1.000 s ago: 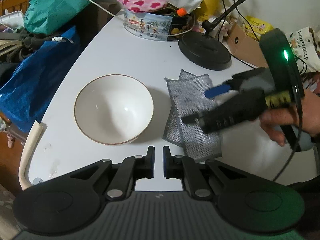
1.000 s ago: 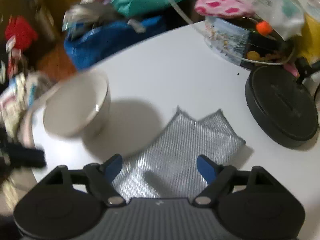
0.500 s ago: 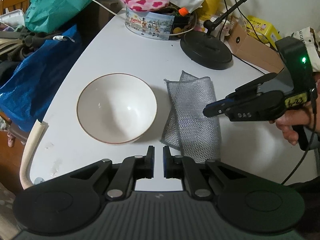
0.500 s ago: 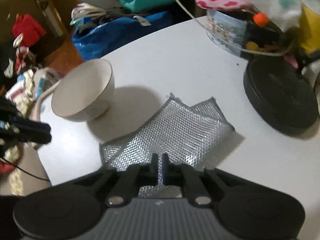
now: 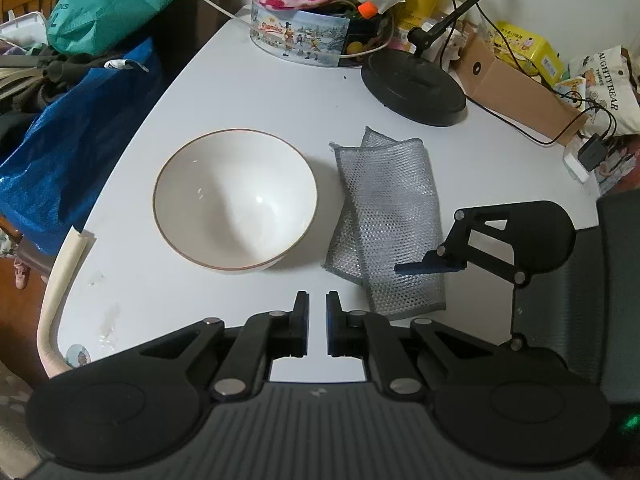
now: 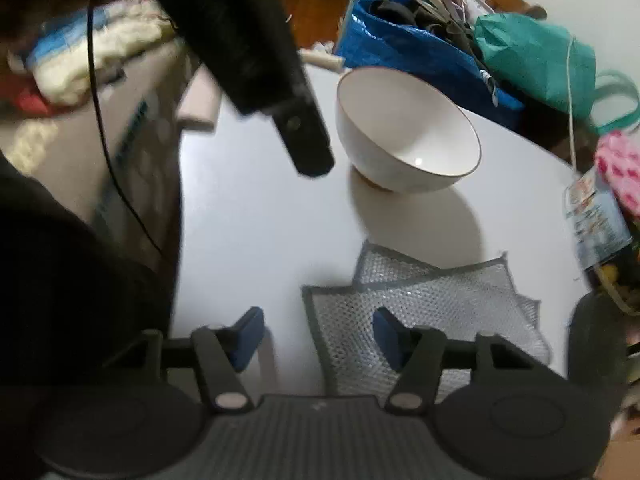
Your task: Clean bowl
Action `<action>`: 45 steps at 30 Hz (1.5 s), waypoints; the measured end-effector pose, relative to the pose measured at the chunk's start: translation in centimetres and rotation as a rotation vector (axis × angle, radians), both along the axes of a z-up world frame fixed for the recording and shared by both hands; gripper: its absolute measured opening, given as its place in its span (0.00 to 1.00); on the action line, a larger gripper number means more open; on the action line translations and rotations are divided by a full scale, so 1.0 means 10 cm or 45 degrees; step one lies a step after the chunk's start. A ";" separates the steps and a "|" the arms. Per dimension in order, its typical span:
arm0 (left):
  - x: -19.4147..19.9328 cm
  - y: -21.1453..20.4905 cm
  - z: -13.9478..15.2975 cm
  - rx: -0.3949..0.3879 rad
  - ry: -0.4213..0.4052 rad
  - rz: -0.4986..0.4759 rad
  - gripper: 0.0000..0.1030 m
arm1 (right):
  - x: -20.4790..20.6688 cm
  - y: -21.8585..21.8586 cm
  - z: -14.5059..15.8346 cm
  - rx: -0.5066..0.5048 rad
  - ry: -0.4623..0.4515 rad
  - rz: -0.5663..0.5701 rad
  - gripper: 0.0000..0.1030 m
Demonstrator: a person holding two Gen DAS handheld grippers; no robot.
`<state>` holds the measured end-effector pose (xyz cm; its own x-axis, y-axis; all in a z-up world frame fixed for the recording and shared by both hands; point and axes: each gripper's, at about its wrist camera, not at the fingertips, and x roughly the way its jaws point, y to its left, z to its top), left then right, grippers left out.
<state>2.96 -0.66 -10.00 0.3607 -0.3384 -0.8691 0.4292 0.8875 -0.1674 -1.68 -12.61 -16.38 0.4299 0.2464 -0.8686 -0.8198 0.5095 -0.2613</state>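
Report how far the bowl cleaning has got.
Done: nothing; the white bowl sits untouched on the table. In hand: the right tongs are opening over the near edge of the mesh cloth, which lies flat, ungripped. The left tongs are shut and empty. Left: grasp the cloth and wipe the bowl.

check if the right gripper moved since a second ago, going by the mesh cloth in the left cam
Yes. The right gripper has moved from over the top of the mesh cloth down to its near right edge, rolling over as it went.
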 end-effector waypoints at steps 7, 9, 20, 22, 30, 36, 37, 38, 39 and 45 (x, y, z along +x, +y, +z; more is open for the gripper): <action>-0.03 -0.01 0.04 -0.012 -0.023 -0.003 0.06 | 0.12 0.01 -0.03 -0.020 0.017 -0.078 0.02; -0.04 -0.02 0.05 -0.013 -0.028 -0.003 0.06 | 0.15 -0.04 0.03 0.050 0.009 -0.129 0.02; -0.11 -0.11 0.04 -0.005 -0.024 -0.048 0.06 | 0.17 -1.44 0.55 1.155 0.095 -0.988 0.02; -0.12 -0.15 0.04 -0.006 -0.024 -0.063 0.06 | 0.11 -1.74 0.39 1.294 0.168 -1.261 0.02; -0.13 -0.25 0.07 -0.011 -0.029 -0.093 0.06 | -0.25 -2.24 0.20 1.372 0.053 -1.737 0.02; -0.11 -0.29 0.06 -0.002 -0.026 -0.112 0.06 | -0.15 -2.31 0.54 1.535 -0.061 -1.617 0.02; -0.10 -0.30 0.07 -0.006 -0.030 -0.115 0.06 | -0.11 -2.34 0.64 1.584 -0.086 -1.603 0.02; -0.10 -0.30 0.08 -0.008 -0.033 -0.116 0.06 | -0.09 -2.38 0.75 1.617 -0.116 -1.579 0.02; -0.10 -0.30 0.08 -0.009 -0.036 -0.115 0.06 | -0.08 -2.40 0.88 1.628 -0.153 -1.543 0.02; -0.10 -0.29 0.07 -0.014 -0.036 -0.106 0.06 | 0.05 -2.45 1.57 1.518 -0.313 -1.234 0.02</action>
<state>1.95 -3.58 -9.30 0.3552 -0.3774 -0.8552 0.5059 0.8469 -0.1636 -1.15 -37.11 -0.67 0.9248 0.2719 -0.2661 -0.0658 0.8032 0.5920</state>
